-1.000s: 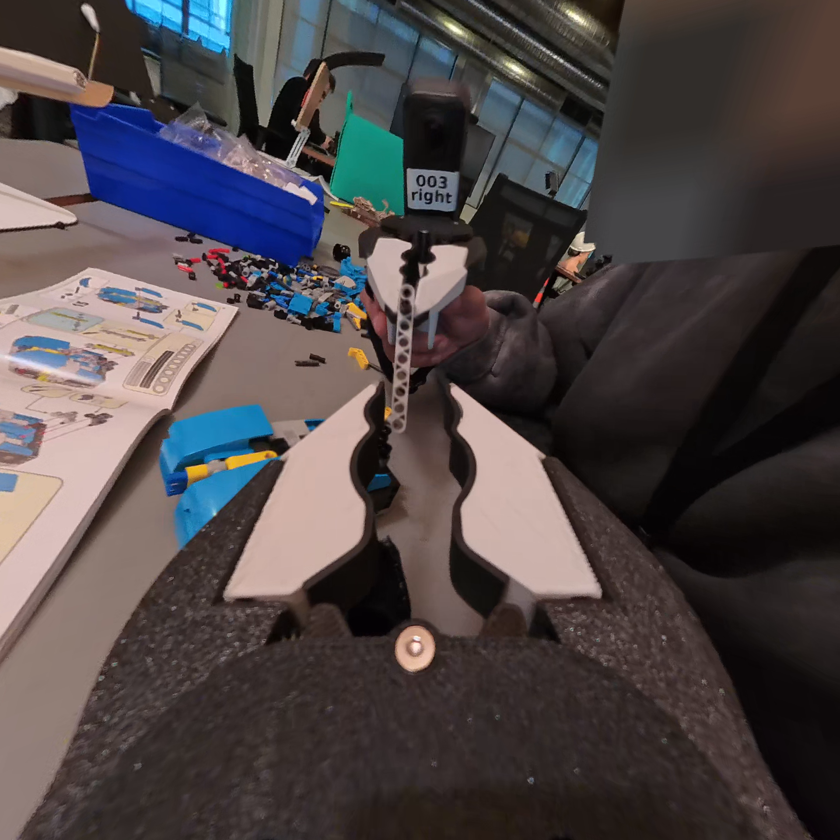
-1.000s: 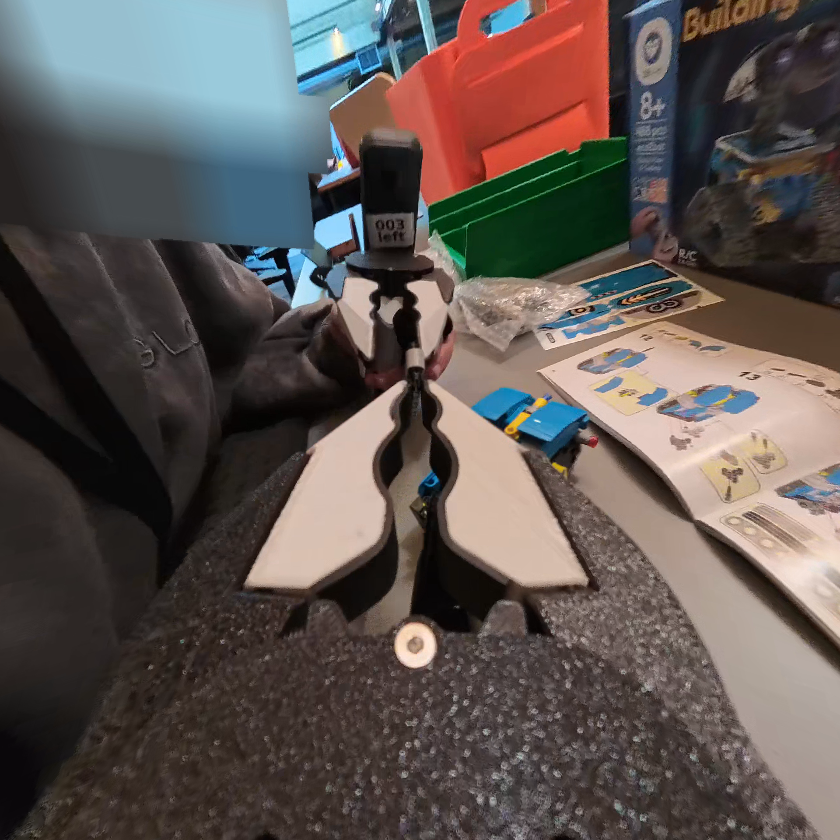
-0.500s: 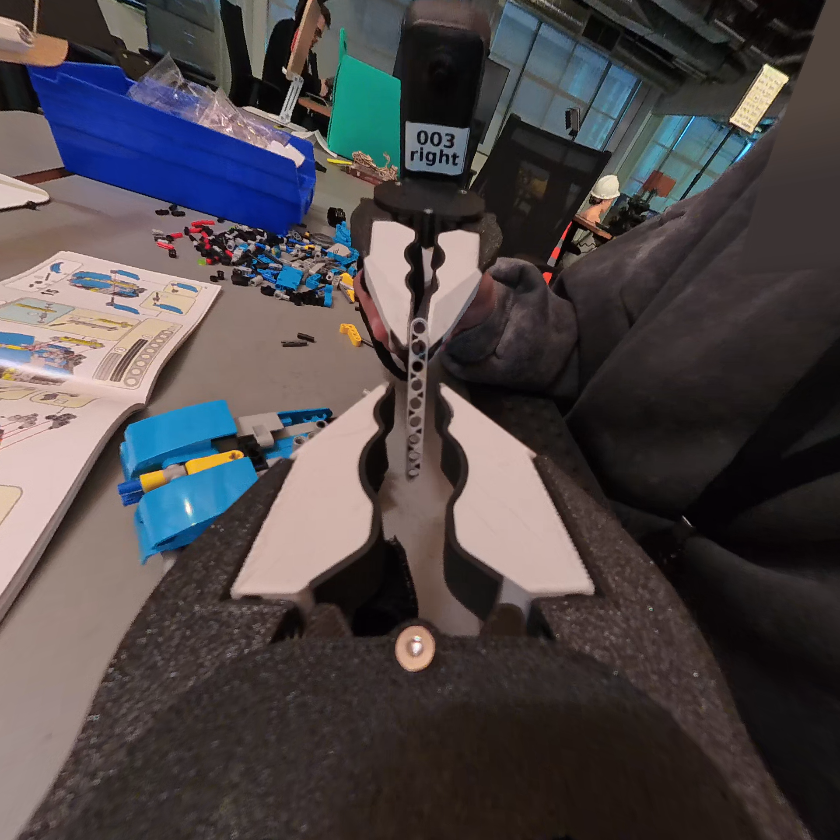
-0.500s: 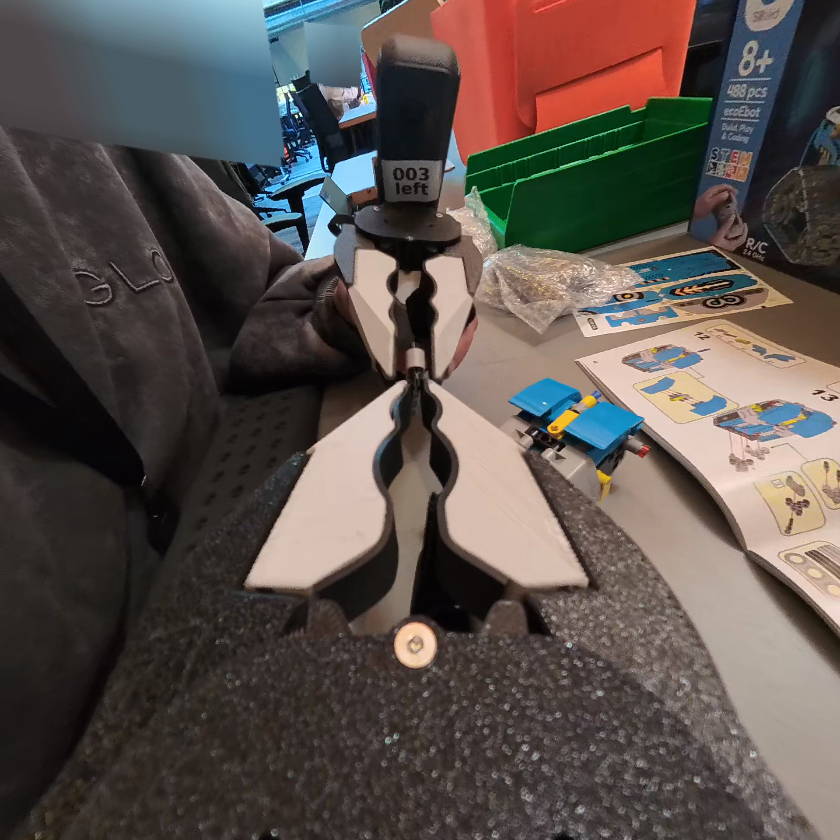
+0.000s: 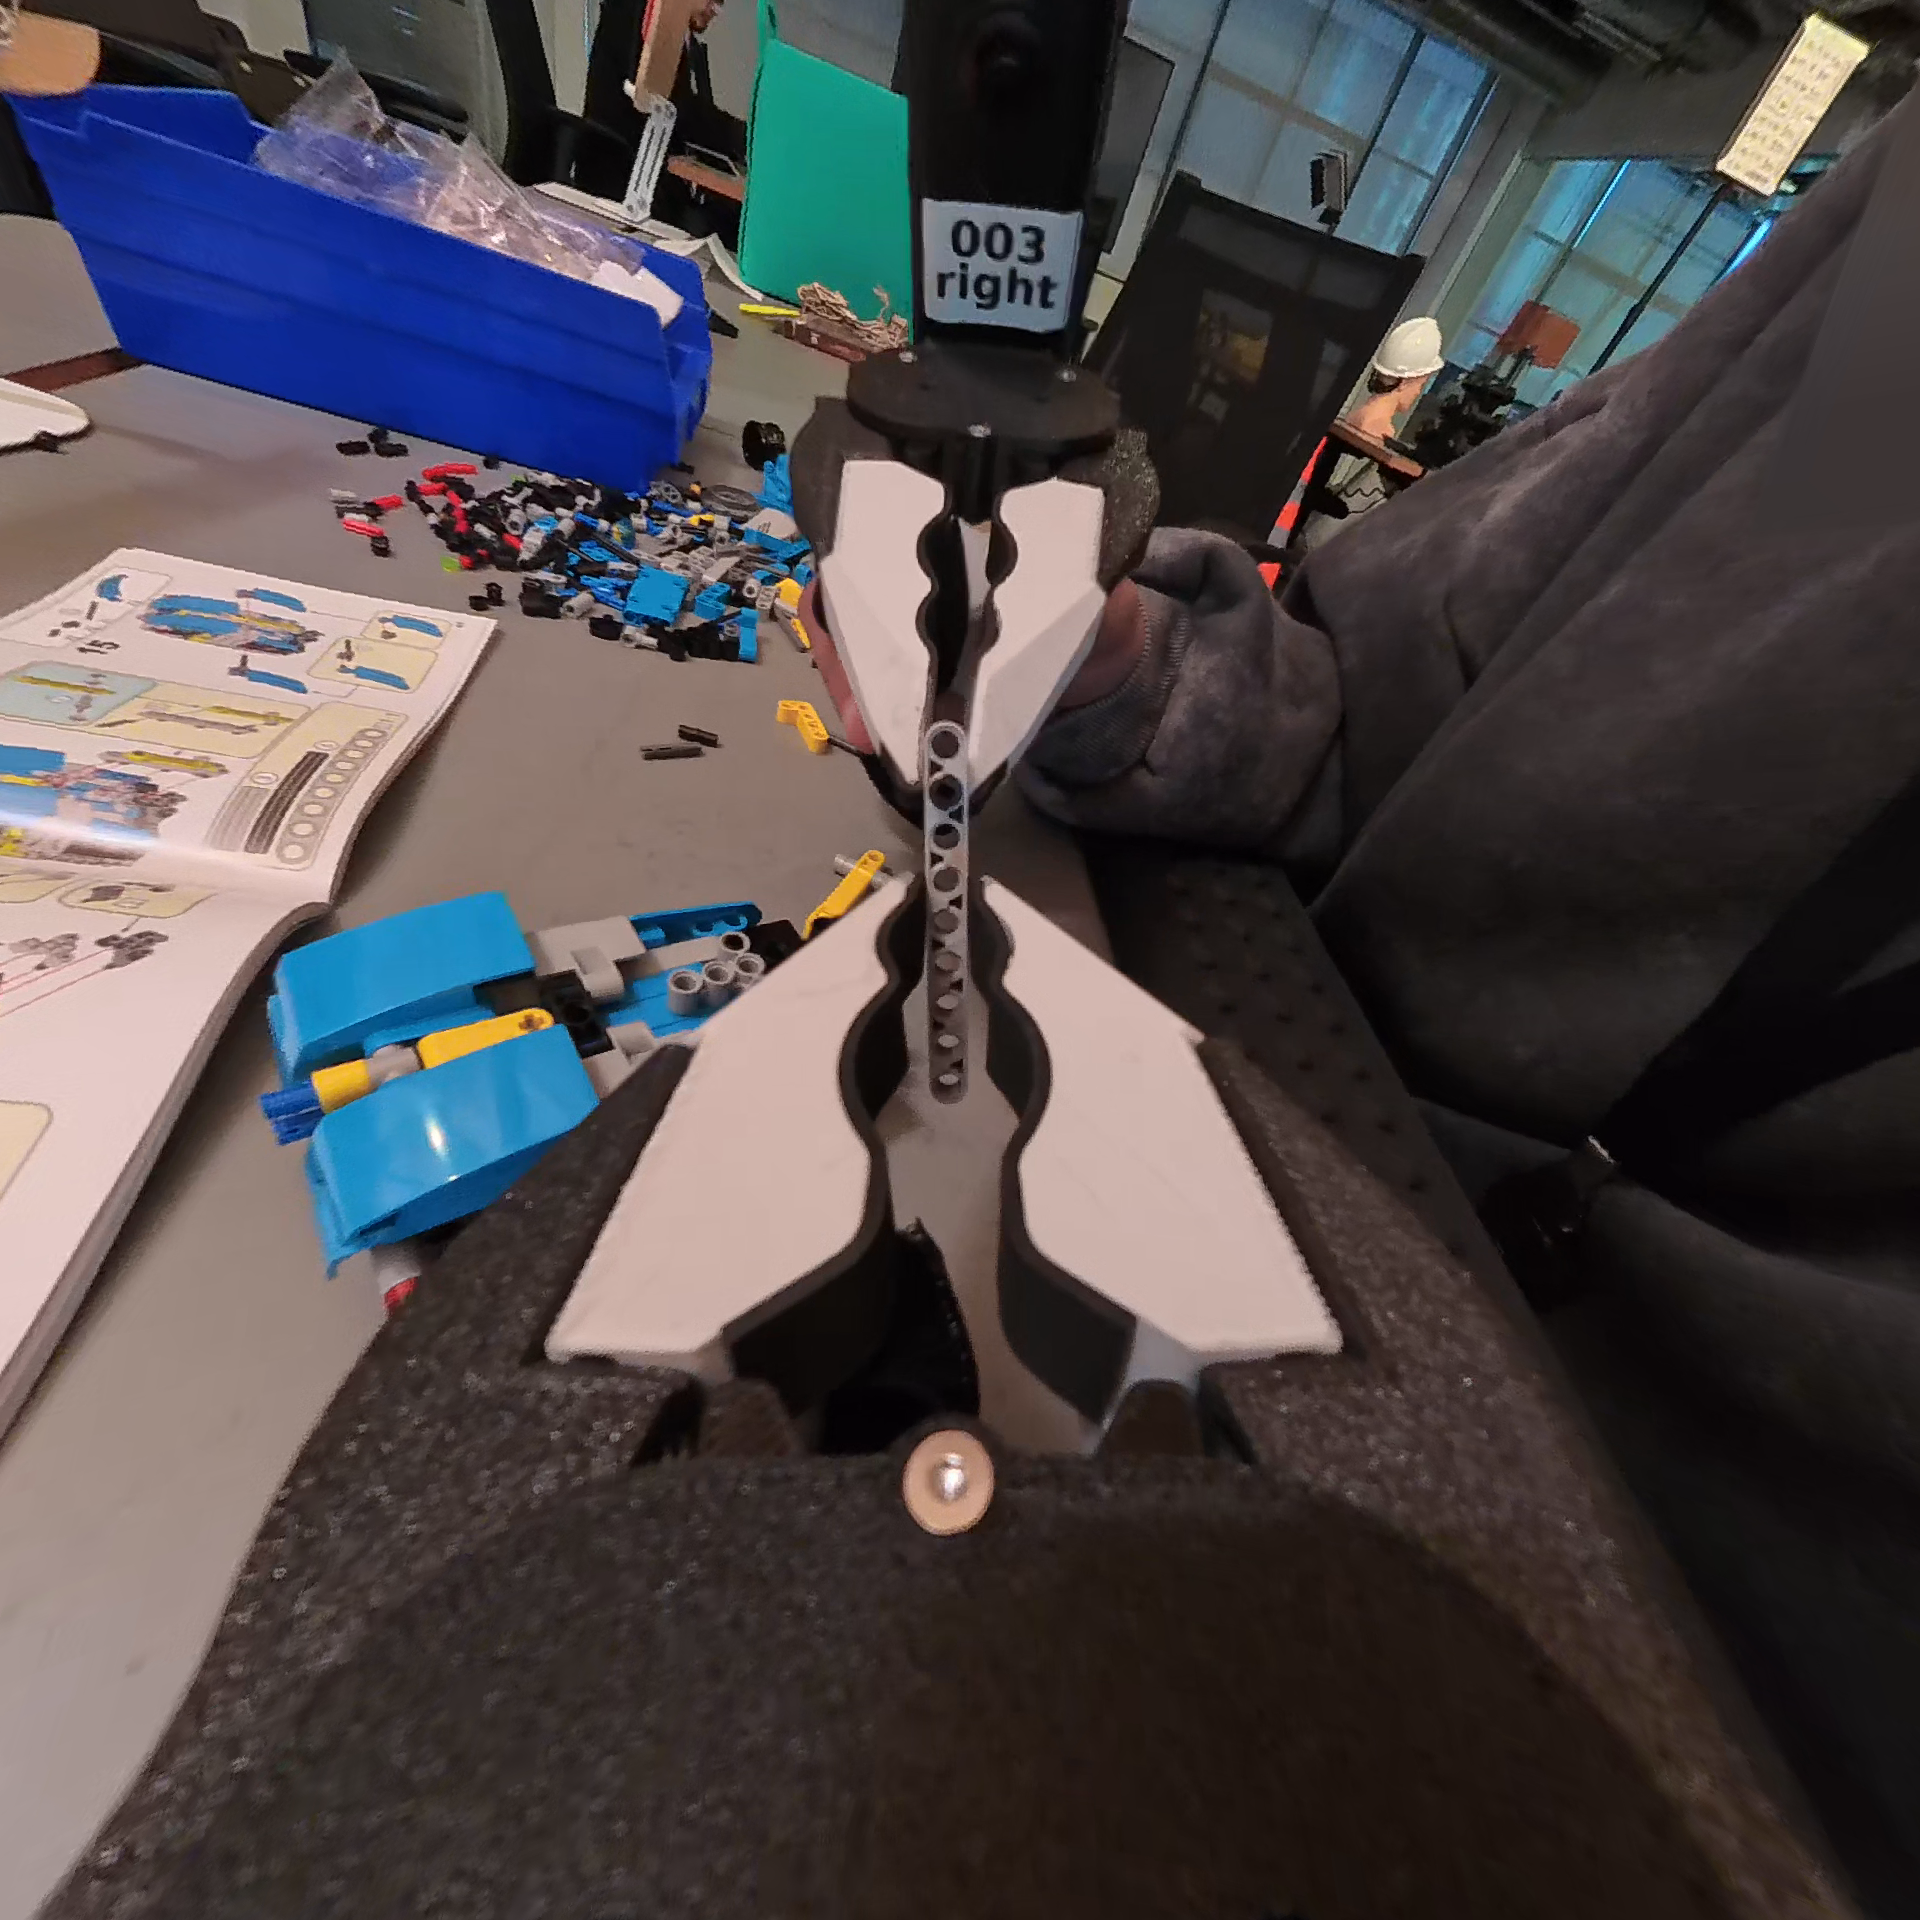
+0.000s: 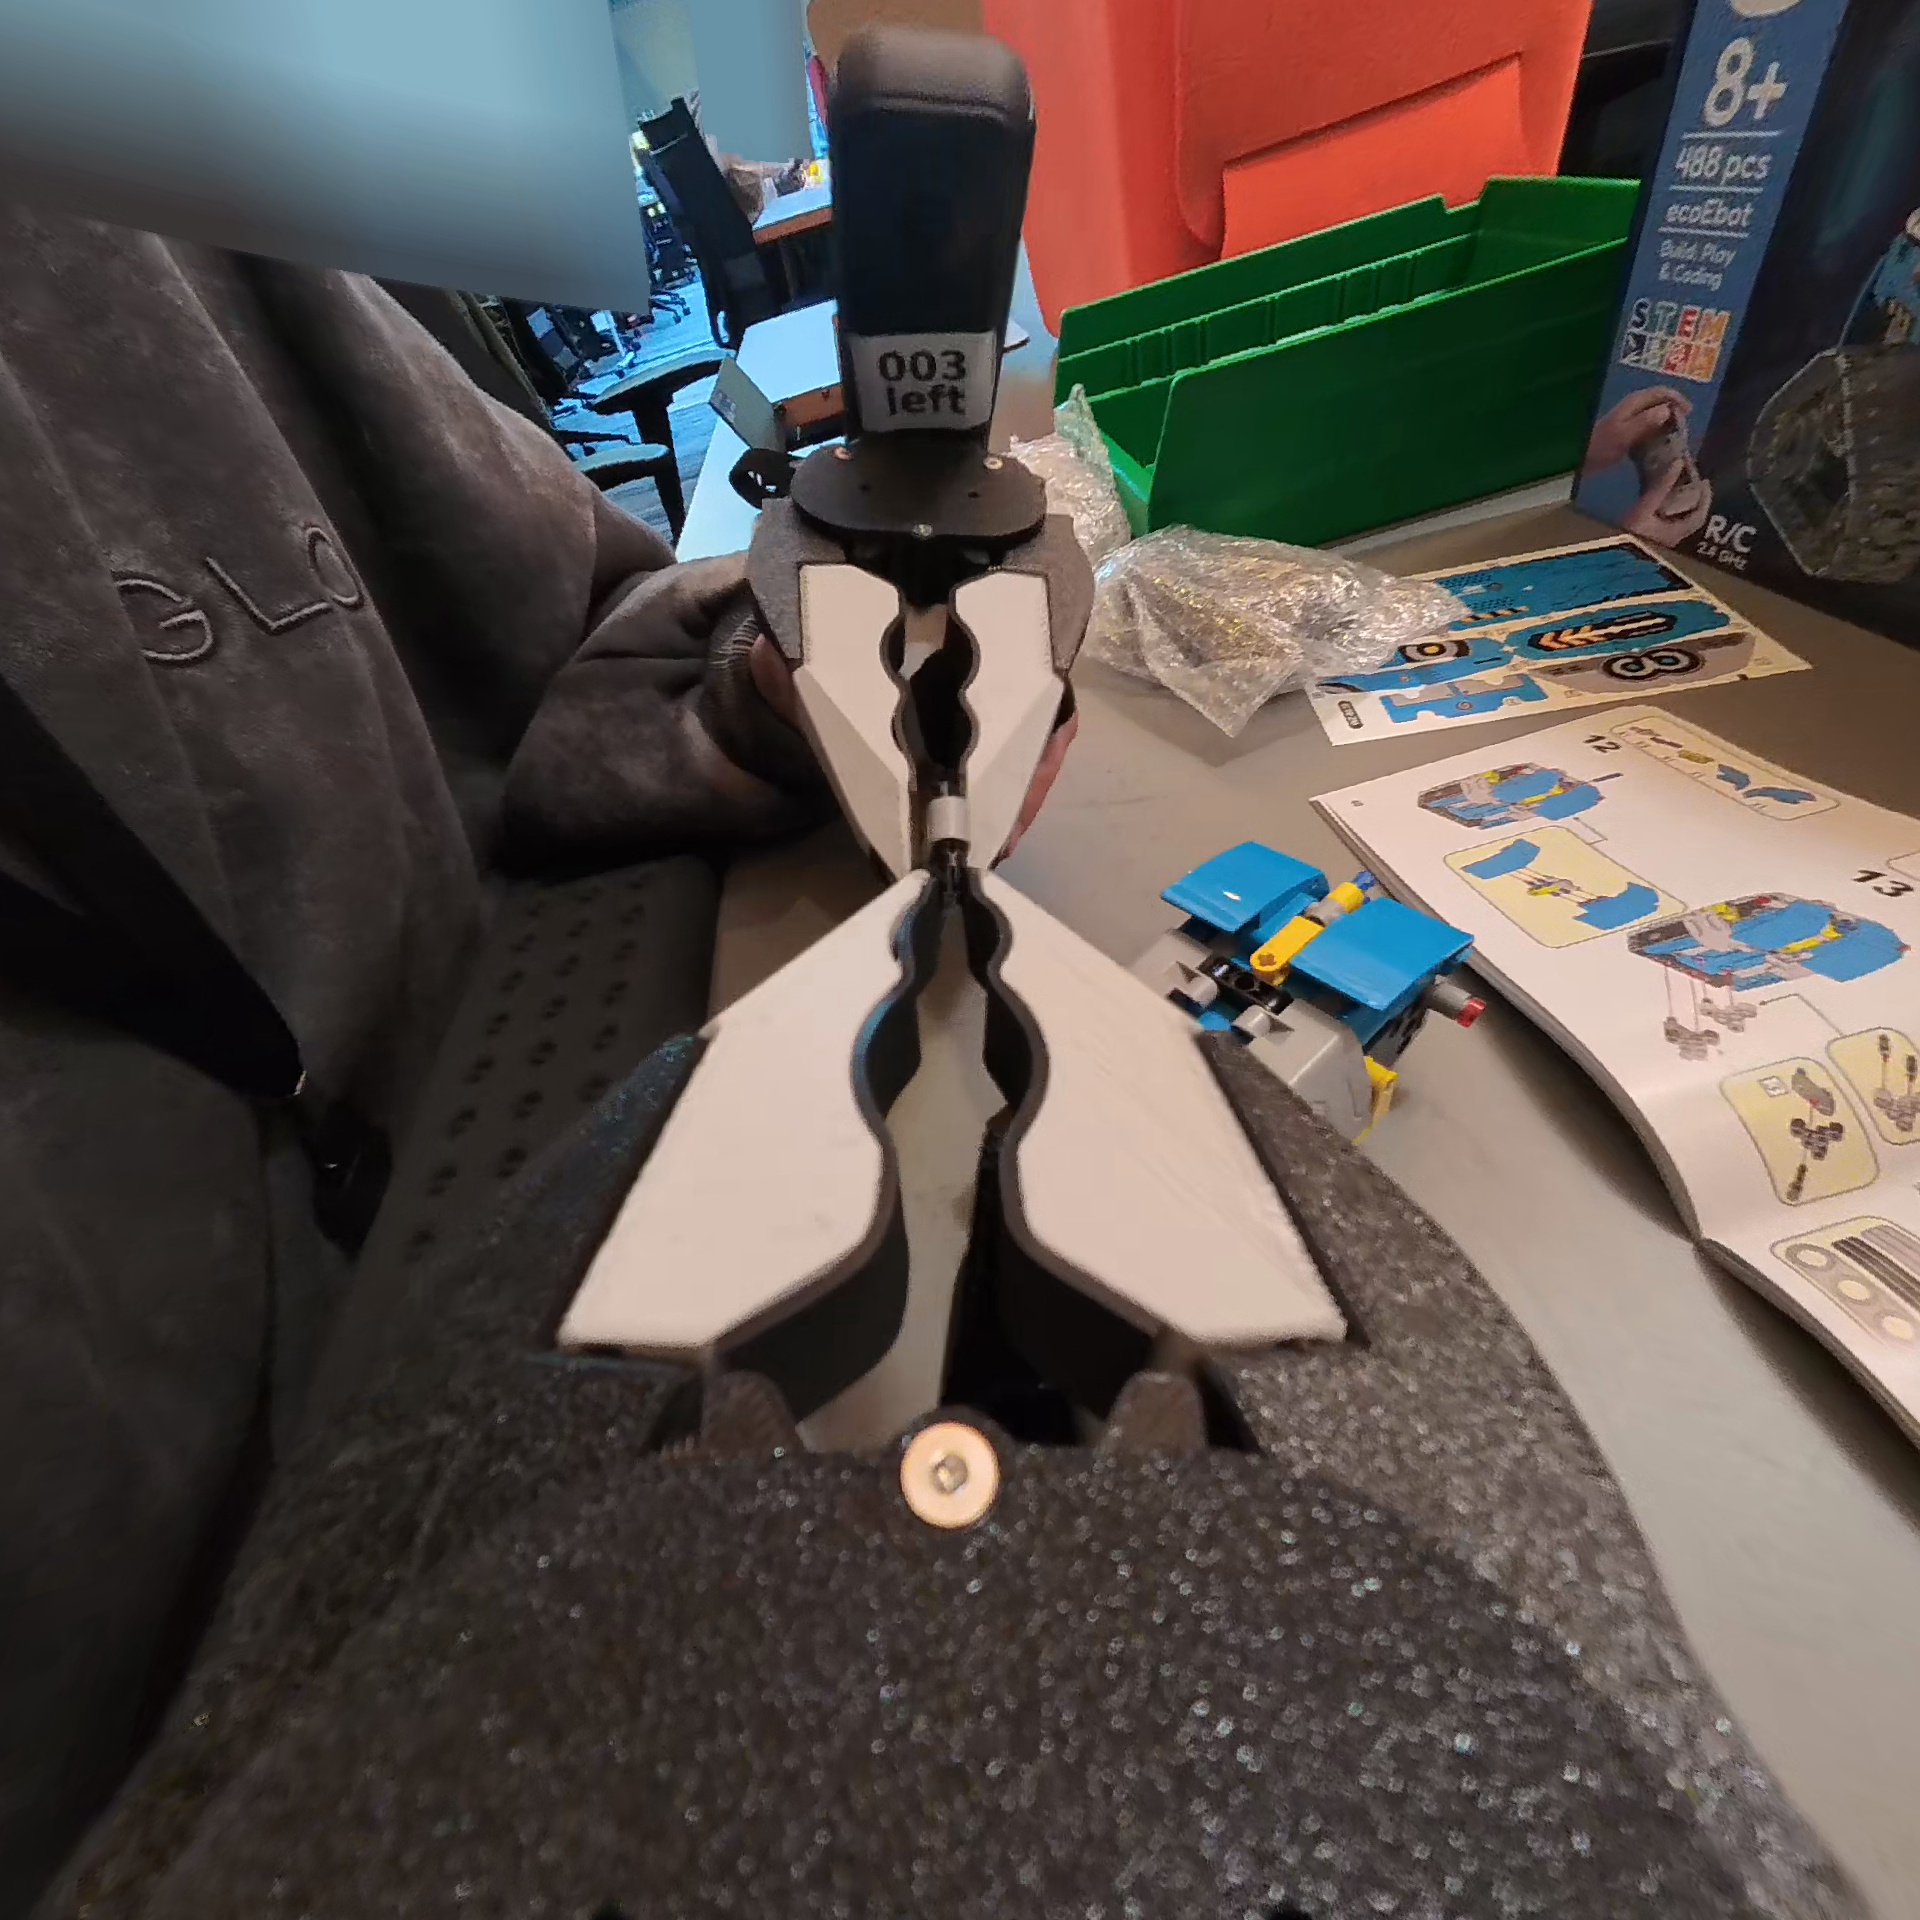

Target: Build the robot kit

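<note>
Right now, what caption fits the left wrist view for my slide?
Right gripper pinches a grey holed beam that reaches between the jaws of the left gripper, beside a part-built blue model.

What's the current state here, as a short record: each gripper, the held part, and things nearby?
left gripper: fingers flank one end of the grey beam; grip unclear
right gripper: shut on the grey beam's other end
nearby on table: blue model beside left gripper, instruction booklet, loose parts pile

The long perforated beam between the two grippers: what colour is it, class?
Light grey. The beam shows best in the left wrist view, held by the right gripper.
</note>
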### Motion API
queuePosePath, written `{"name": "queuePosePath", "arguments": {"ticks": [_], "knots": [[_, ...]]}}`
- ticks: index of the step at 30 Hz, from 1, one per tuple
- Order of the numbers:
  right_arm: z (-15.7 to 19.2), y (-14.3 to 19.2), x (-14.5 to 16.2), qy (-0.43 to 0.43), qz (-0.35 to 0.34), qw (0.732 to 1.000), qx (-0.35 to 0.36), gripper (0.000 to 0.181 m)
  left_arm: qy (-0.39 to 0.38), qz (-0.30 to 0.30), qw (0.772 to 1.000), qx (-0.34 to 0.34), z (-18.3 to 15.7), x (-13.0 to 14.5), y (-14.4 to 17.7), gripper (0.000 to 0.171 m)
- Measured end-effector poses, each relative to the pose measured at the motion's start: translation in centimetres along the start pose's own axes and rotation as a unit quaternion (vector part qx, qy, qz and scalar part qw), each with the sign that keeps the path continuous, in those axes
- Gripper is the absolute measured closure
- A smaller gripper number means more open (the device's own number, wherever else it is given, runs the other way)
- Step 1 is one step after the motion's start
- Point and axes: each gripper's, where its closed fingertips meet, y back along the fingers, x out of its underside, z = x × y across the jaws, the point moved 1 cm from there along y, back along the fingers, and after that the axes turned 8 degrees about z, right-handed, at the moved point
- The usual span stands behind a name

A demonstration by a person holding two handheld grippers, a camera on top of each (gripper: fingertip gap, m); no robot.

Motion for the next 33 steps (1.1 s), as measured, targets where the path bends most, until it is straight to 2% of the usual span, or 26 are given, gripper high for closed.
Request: {"name": "queuePosePath", "arguments": {"ticks": [1, 3, 6, 8, 10, 12, 17, 20, 23, 29, 31, 33], "knots": [[-0.1, 0.0, 0.0, 0.003, 0.000, 1.000, 0.005, 0.176, 0.005, -0.004, 1.000, 0.001, 0.1, -0.1, 0.2, 0.164], [-1.1, 1.3, -0.4, 0.016, -0.004, 0.999, 0.048, 0.156, 0.020, -0.028, 0.999, -0.005, 0.8, -0.7, 1.0, 0.165], [-3.8, 6.2, -0.1, -0.004, 0.010, 0.992, 0.126, 0.160, 0.082, -0.092, 0.992, -0.012, 2.9, -2.0, 3.4, 0.165], [-4.9, 8.8, 2.9, -0.039, 0.091, 0.982, 0.159, 0.161, 0.115, -0.127, 0.985, -0.029, 4.7, -2.3, 5.1, 0.165], [-5.7, 10.9, 7.7, -0.068, 0.214, 0.954, 0.200, 0.159, 0.128, -0.145, 0.980, -0.040, 5.9, -2.1, 6.1, 0.165], [-6.6, 13.0, 11.0, -0.090, 0.277, 0.923, 0.252, 0.158, 0.134, -0.156, 0.978, -0.038, 6.2, -2.1, 6.5, 0.164], [-8.9, 14.4, 13.4, -0.169, 0.239, 0.906, 0.306, 0.155, 0.139, -0.153, 0.978, -0.014, 5.7, -2.0, 5.8, 0.164], [-9.8, 13.6, 14.0, -0.215, 0.211, 0.906, 0.297, 0.153, 0.128, -0.136, 0.982, -0.020, 5.6, -1.6, 5.4, 0.164], [-10.3, 13.6, 14.6, -0.211, 0.213, 0.900, 0.317, 0.153, 0.119, -0.133, 0.984, -0.021, 5.3, -1.7, 5.2, 0.165], [-10.9, 13.4, 14.6, -0.177, 0.236, 0.893, 0.341, 0.169, 0.125, -0.128, 0.984, -0.014, 5.2, -1.5, 4.9, 0.164], [-10.6, 13.1, 14.6, -0.174, 0.240, 0.897, 0.327, 0.177, 0.121, -0.127, 0.984, -0.015, 5.0, -1.6, 4.8, 0.164], [-10.6, 13.1, 14.6, -0.188, 0.236, 0.898, 0.320, 0.177, 0.116, -0.126, 0.985, -0.019, 4.9, -1.6, 4.7, 0.165]]}}
